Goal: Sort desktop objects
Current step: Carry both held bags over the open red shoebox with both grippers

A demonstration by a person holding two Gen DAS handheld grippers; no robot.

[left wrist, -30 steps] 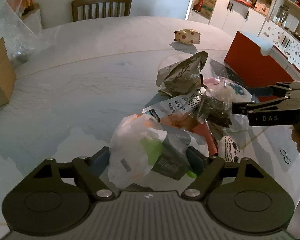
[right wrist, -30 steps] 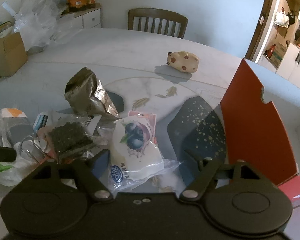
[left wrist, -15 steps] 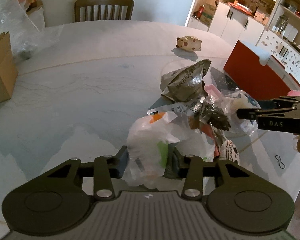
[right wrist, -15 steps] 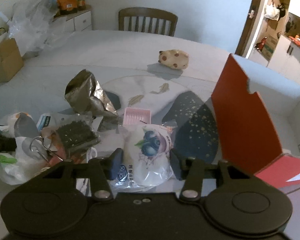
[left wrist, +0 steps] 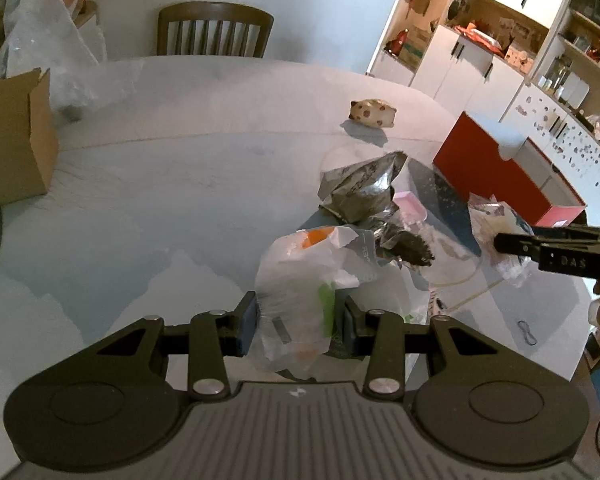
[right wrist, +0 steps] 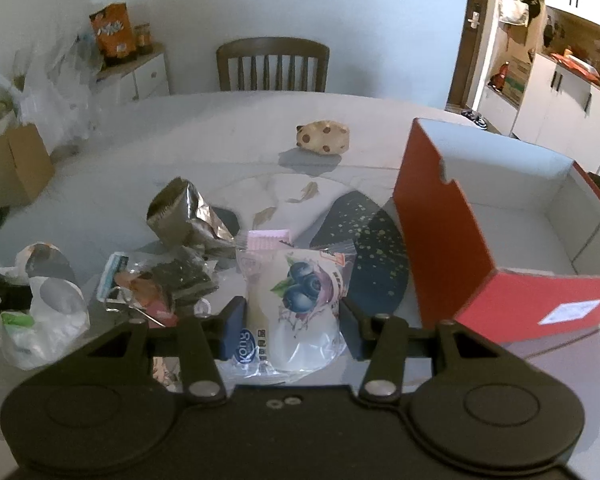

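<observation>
My left gripper is shut on a crumpled white plastic bag and holds it above the round table. My right gripper is shut on a clear blueberry snack packet, lifted off the table. Both held things also show in the other view, the bag at the left and the packet at the right. A pile remains on the table: a crumpled foil bag, a dark seaweed packet and a pink box. An open red box stands at the right.
A spotted pig figure sits further back on the table. A dark speckled mat lies beside the red box. A cardboard box and plastic bags are at the far left. A chair stands behind the table.
Both grippers closed on their items, the left on the white bag, the right on the blueberry packet, and both lifted them up off the pile.
</observation>
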